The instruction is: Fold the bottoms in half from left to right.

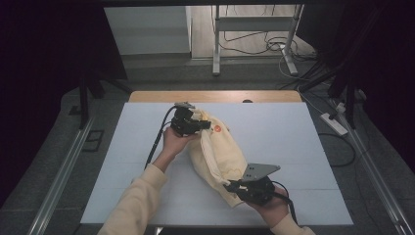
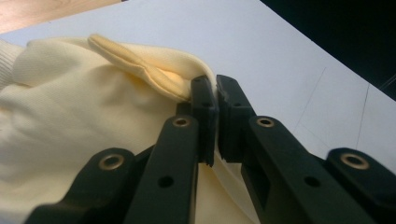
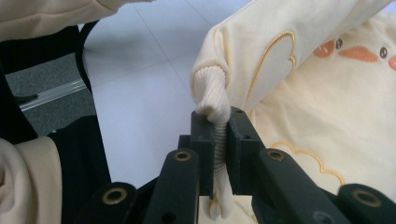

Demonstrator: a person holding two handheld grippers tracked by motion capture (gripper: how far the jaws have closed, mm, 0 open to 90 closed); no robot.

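Stretching between the two grippers, pale yellow garment (image 1: 218, 156) with an orange embroidered motif hangs slack over the middle of the white tabletop (image 1: 293, 142), long axis running on a diagonal from near the far-left part of the sheet toward the near-right edge. Left gripper (image 1: 195, 121) at the far end, jaws pressed together on a folded seam or hem of the cloth (image 2: 154, 74), fabric pinched flat between the pads with no gap visible in the left gripper view. Right gripper (image 1: 234, 188) at the near end, jaws closed narrow on a ribbed cuff (image 3: 215, 140), the ribbing running up through the pads and bulging out above them in the right gripper view; sleeve and duck-like embroidery spread beyond. Both ends gripped, so neither hand nearer than the other: each already at its own end of the axis. Middle of the garment bunched and sagging onto the tabletop between the two holds, partly folded on itself. Judged step: spreading or straightening the piece. Relation that matters for the coming move: cloth lies away from each set of jaws toward the other gripper, so pulling the hands apart along that same diagonal would take up the slack; pulling crosswise would only twist it. Cuff grip looks thin, possible slip under tension.
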